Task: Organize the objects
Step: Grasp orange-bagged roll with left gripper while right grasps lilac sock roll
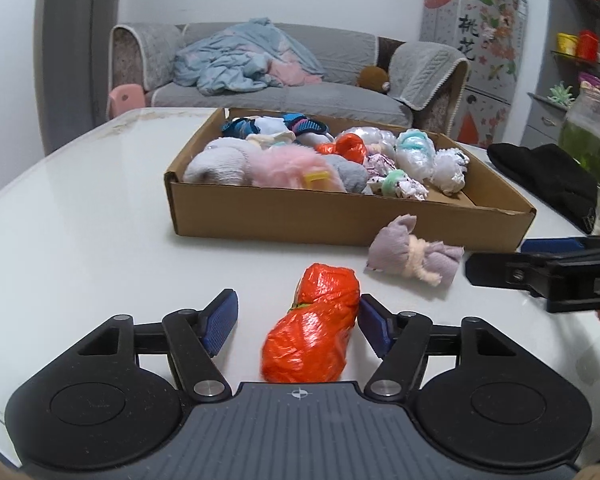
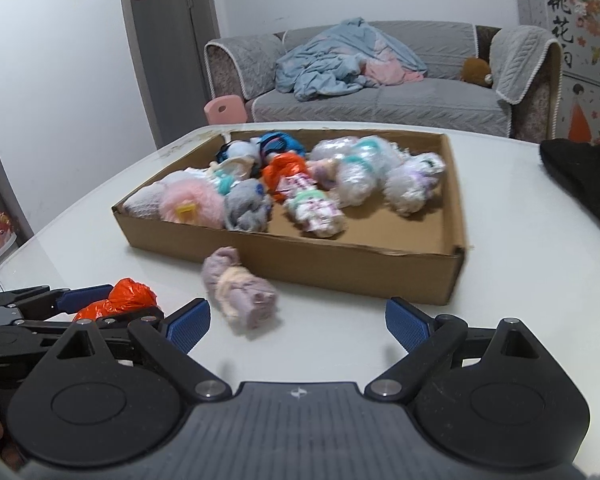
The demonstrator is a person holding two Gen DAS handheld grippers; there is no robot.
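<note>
The left gripper (image 1: 298, 322) had its fingers spread around the orange bundle (image 1: 314, 328) on the tabletop (image 1: 80, 220), the right pad touching it, the left pad apart. Centring before closing would likely keep the slippery wrap from squirting out. The right gripper (image 2: 298, 322) was released and empty, the lilac bundle (image 2: 240, 292) lying just ahead, near the cardboard box (image 2: 340, 268). That bundle was blurred; the orange bundle's near end was hidden behind the gripper body.

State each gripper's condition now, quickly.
Left gripper: open, fingers around the orange bundle, not clamped.
Right gripper: open, holding nothing.
</note>
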